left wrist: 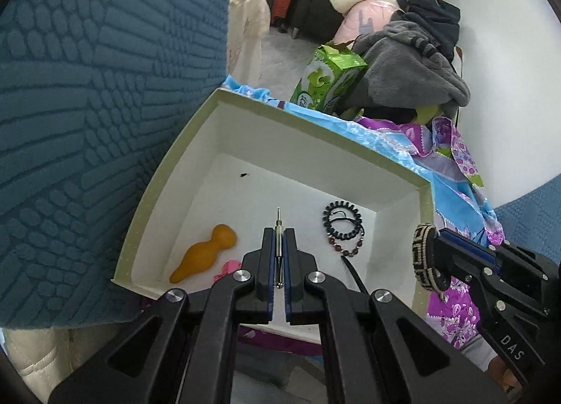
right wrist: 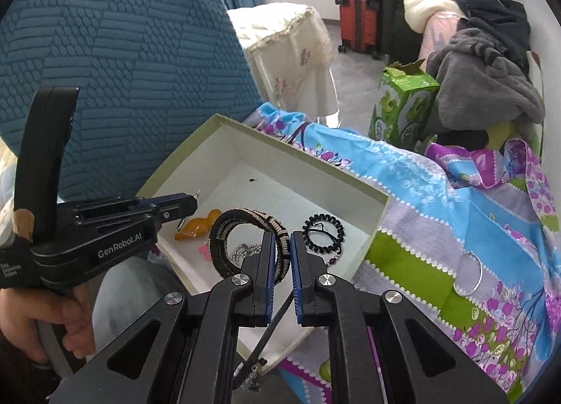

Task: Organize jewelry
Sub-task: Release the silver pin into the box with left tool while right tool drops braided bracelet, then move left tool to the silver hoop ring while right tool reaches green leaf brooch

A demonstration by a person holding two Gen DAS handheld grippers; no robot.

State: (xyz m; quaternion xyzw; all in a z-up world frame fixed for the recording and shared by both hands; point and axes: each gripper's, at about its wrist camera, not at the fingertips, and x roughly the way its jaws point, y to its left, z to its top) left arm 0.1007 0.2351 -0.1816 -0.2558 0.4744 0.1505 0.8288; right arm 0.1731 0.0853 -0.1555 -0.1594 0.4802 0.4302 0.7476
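Left tool (left wrist: pixel 279 256): fingers pressed together on a thin silver metal pin (left wrist: pixel 278 246), held upright between the pads above the white box (left wrist: pixel 245 144); the pin's tip projects past the fingertips. In the right wrist view the same tool (right wrist: pixel 189 204) is seen from the side, over the box's left part.

Right tool (right wrist: pixel 280 260): fingers closed on a woven black-and-cream bracelet (right wrist: pixel 245 228), gripped at its band and held over the box's near edge. In the left wrist view this bracelet (left wrist: pixel 426 256) is seen at the box's right wall, pinched by the right tool (left wrist: pixel 438 239).

Box contents:
- an amber gourd-shaped piece (left wrist: pixel 205 253), lying in the near left part of the box floor;
- a small pink item (left wrist: pixel 226 269), just beside the amber piece, toward the near wall;
- black coiled and beaded bracelets (left wrist: pixel 342 228), lying together in the right part of the floor;
- a tiny dark speck (left wrist: pixel 243 175), toward the far wall.

Outside the box: a thin silver hoop (right wrist: pixel 470 274), lying on the flowered cloth (right wrist: pixel 438 193) to the box's right; a green carton (right wrist: pixel 399 109) beyond the far right corner; a blue textured cushion (left wrist: pixel 87 88) against the left wall.
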